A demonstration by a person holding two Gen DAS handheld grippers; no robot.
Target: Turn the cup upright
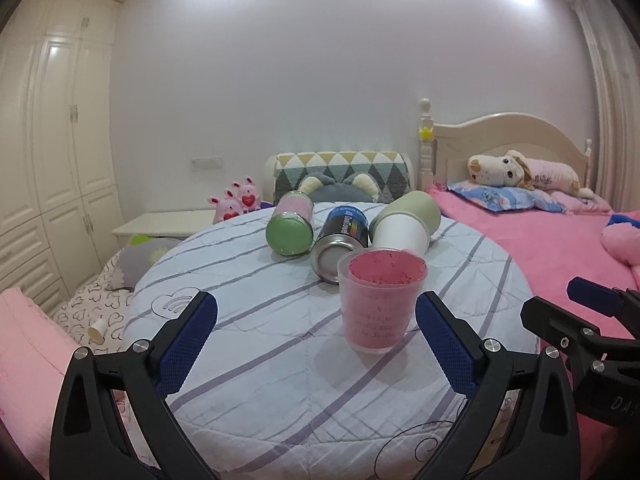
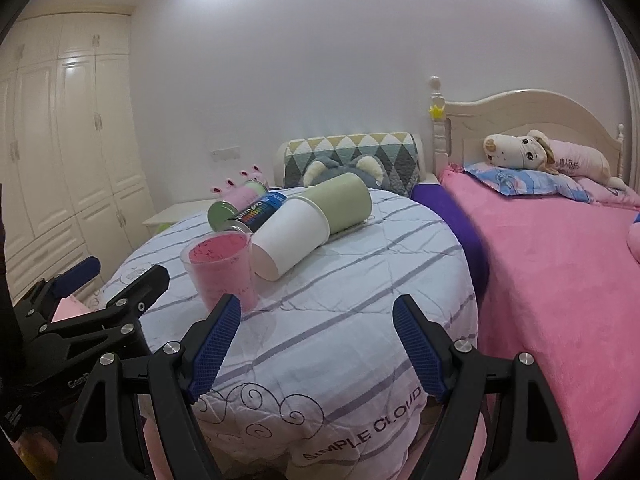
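I see the pink plastic cup standing upright on the striped quilt, just before three toppled containers; my left gripper and right gripper both hang released.

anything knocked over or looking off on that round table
Three containers lie on their sides behind the upright clear plastic cup with pink lining: a green-lidded pink jar, a dark printed metal can and a white-and-sage-green cup, which touches the can. Nothing has visibly spilled.
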